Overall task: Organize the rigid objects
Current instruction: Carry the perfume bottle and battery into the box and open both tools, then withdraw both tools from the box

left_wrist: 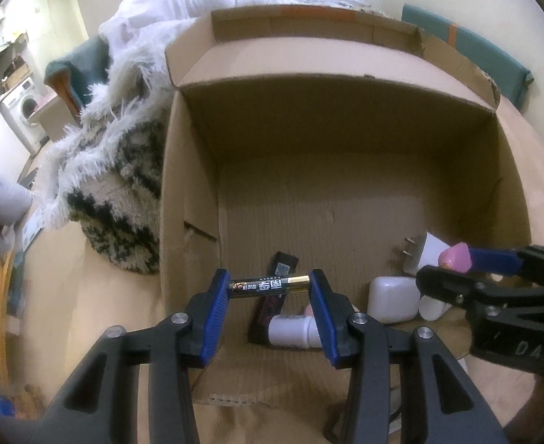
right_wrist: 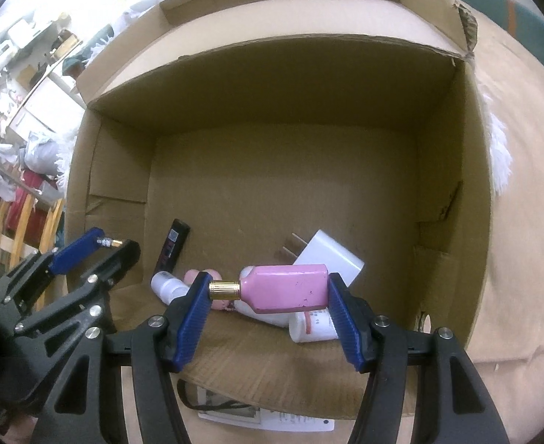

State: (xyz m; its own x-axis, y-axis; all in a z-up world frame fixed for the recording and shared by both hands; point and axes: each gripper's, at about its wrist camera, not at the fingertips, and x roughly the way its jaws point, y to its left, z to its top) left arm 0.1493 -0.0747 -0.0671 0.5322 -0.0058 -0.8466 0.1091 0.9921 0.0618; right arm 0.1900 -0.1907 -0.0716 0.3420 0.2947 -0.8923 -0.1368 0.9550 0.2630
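The left gripper (left_wrist: 270, 288) pinches a battery (left_wrist: 268, 285) end to end over the cardboard box (left_wrist: 309, 140); the right gripper (right_wrist: 270, 292) clamps a pink bottle (right_wrist: 284, 288) lengthwise. Below lie a white charger (right_wrist: 327, 255) and a black lighter (right_wrist: 172, 246).

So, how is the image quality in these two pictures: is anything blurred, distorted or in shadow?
Left wrist view: strong fisheye bending of the cardboard box, dark corners, room at the left edge soft; the battery label stays sharp. Right wrist view: same curving, the box's far wall shaded, the pink bottle clear, no strong glare.
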